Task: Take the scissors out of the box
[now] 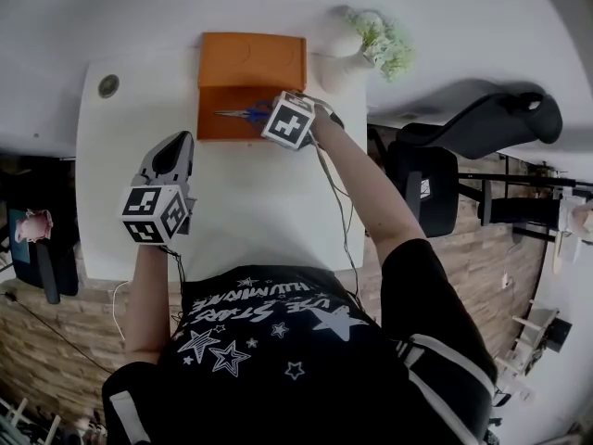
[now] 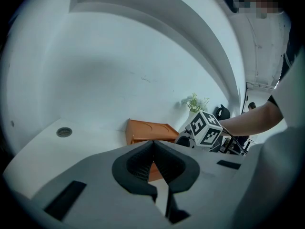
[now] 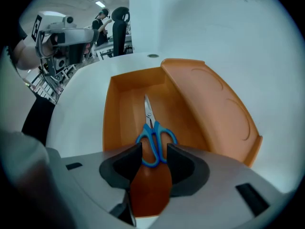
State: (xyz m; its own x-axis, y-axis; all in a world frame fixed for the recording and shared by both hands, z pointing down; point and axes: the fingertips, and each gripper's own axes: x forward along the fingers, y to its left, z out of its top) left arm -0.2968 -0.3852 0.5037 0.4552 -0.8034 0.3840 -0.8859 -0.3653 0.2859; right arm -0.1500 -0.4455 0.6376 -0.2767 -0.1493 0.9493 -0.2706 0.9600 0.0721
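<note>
Your right gripper [image 3: 154,159] is reaching into the open orange box [image 3: 125,104] at the far side of the white table [image 1: 243,207]. Its jaws stand apart, and the blue handles of the scissors [image 3: 153,131] sit in the gap between them. The pads [image 3: 125,163] are not pressed in on the loops. The left loop lies very close to the left pad, and you cannot tell whether they touch. The scissors lie flat on the floor of the box with the blades closed and pointing straight away from that gripper. From the head view they point toward your left, along the near half of the box. The lid [image 3: 217,111] is folded back and tilted up along the far side, hinged to the tray. Your left gripper [image 2: 153,149] hangs over the table nearer your body, well apart from the box. Its jaws are brought together at the tips with nothing between them. It points toward the box, so its view looks across at the box's side and your right gripper's marker cube [image 2: 206,128]. A white vase [image 1: 345,68] with a green plant [image 1: 382,40] stands just beside the box at the table's right far corner. A round cable hole [image 1: 108,85] sits at the left far corner.
</note>
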